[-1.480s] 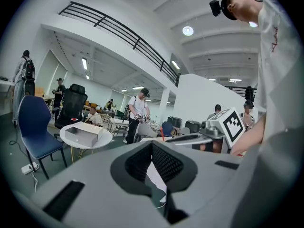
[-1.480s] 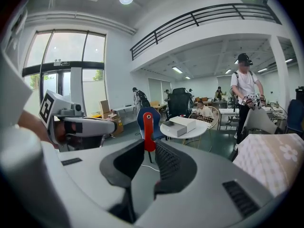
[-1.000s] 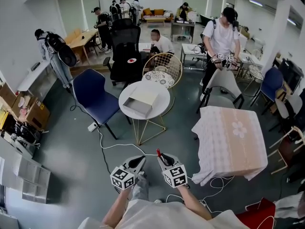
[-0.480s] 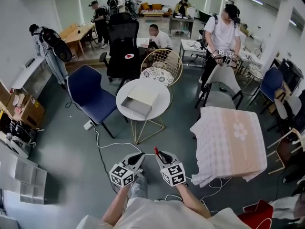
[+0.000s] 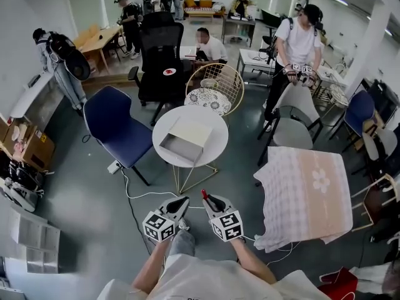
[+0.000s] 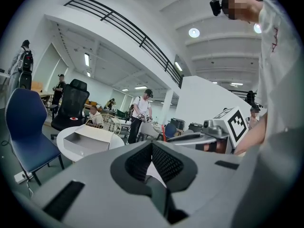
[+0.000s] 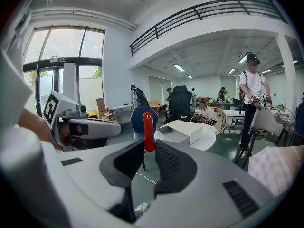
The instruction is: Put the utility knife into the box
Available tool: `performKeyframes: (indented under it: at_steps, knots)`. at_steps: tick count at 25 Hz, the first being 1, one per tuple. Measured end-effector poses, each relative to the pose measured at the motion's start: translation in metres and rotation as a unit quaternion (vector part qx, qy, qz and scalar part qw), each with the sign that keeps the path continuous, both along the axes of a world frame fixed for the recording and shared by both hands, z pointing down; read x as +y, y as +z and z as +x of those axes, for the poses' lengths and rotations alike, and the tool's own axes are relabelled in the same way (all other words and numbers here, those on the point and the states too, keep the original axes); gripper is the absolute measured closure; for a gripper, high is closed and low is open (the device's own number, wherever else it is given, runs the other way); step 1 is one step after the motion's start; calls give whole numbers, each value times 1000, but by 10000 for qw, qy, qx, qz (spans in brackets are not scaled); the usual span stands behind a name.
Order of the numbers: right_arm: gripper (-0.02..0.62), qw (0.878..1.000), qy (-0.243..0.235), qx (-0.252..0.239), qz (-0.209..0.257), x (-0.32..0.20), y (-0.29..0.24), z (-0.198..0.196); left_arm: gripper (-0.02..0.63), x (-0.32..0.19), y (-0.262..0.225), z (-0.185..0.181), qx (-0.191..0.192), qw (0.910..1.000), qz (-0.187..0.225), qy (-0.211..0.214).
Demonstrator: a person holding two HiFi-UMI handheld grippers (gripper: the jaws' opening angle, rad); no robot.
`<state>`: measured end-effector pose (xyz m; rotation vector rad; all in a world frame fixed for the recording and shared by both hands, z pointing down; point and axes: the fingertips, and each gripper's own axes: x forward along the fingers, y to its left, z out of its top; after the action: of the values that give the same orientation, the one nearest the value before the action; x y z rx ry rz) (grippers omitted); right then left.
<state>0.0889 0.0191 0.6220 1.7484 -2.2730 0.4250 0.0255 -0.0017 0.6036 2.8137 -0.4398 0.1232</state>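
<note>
An open grey-and-white box lies on a round white table ahead of me. My right gripper is shut on the utility knife, whose red handle sticks up between the pads. In the right gripper view the box shows beyond the right gripper. My left gripper is held beside the right one at the same height. In its own view the left gripper has its pads together with nothing between them, and the box is at the left.
A blue chair stands left of the round table and a gold wire chair behind it. A table with a pink checked cloth is at the right. White cables run over the floor. Several people stand or sit further back.
Both grippers have come forward together toward the round table, which now looks a little nearer. The knife stays in the right gripper, and the left stays shut.
</note>
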Motion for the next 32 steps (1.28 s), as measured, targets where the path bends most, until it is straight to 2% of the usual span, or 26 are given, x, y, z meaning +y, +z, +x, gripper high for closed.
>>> performKeyframes:
  at_steps: [12, 22, 32]
  knots:
    - [514, 9998, 144, 32, -100, -118, -6, 17, 595, -120, -5, 16, 25, 9998, -112, 133]
    - [514, 9997, 199, 58, -125, -210, -30, 21, 595, -210, -24, 15, 18, 9997, -191, 141]
    - [514, 9995, 276, 107, -105, -265, -31, 24, 595, -267, -25, 20, 66, 9995, -165, 254]
